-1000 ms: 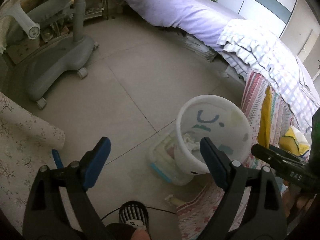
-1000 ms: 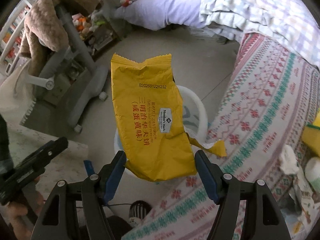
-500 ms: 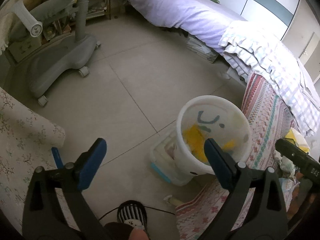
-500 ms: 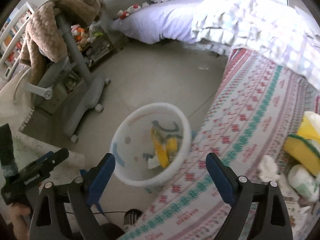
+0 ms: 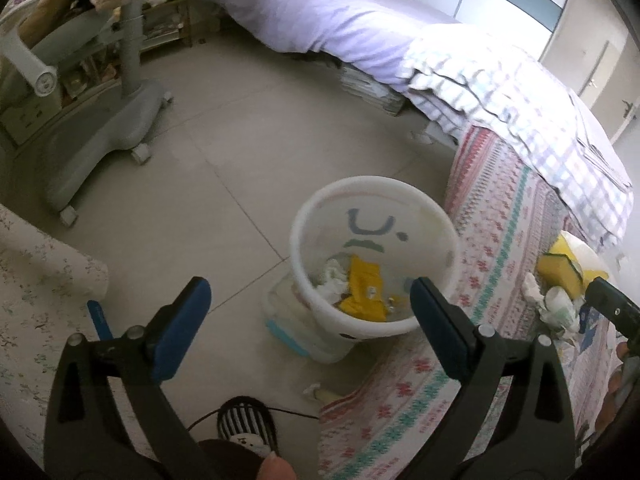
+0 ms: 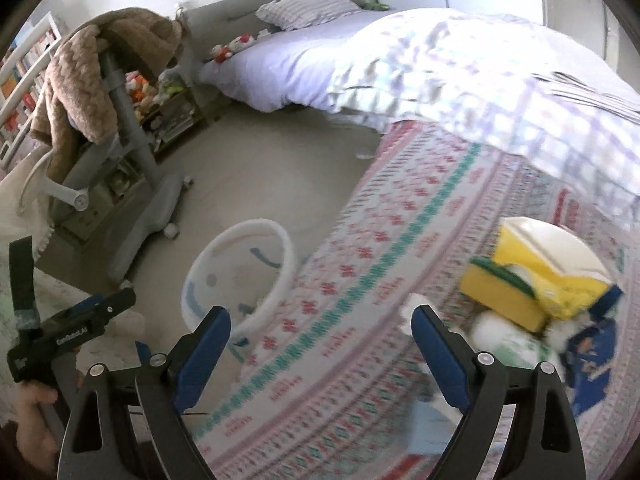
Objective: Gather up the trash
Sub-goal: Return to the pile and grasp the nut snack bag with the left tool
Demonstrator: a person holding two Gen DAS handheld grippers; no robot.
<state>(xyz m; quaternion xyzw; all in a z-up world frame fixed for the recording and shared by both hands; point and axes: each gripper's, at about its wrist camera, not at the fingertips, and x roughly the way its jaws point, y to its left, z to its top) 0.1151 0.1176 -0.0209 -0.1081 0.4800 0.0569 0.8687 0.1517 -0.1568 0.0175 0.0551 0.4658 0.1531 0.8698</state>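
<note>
Left gripper (image 5: 304, 312) spread and empty over the bin; right gripper (image 6: 320, 340) spread and empty, facing the remaining litter.

Left wrist view: your jaws stand wide apart with nothing between them, aimed at the white wastebasket (image 5: 400, 326) on the tiled floor (image 5: 224, 152) beside the patterned bedspread (image 5: 496, 232). A yellow snack wrapper (image 5: 362, 280) and crumpled tissue (image 5: 334, 278) already lie inside. Keep this hand out of the bin mouth. Right wrist view: blurred, jaws wide apart and gripping nothing. The rubbish pile sits on the bedspread just right of your right finger: yellow sponge (image 6: 500, 292), yellow-and-white packet (image 6: 548, 252), white wad (image 6: 504, 340). My advice: steady first, take one loose piece at a time, pinching its edge without catching fabric. A grey wheeled chair base (image 6: 140, 216) stands near the bin.
</note>
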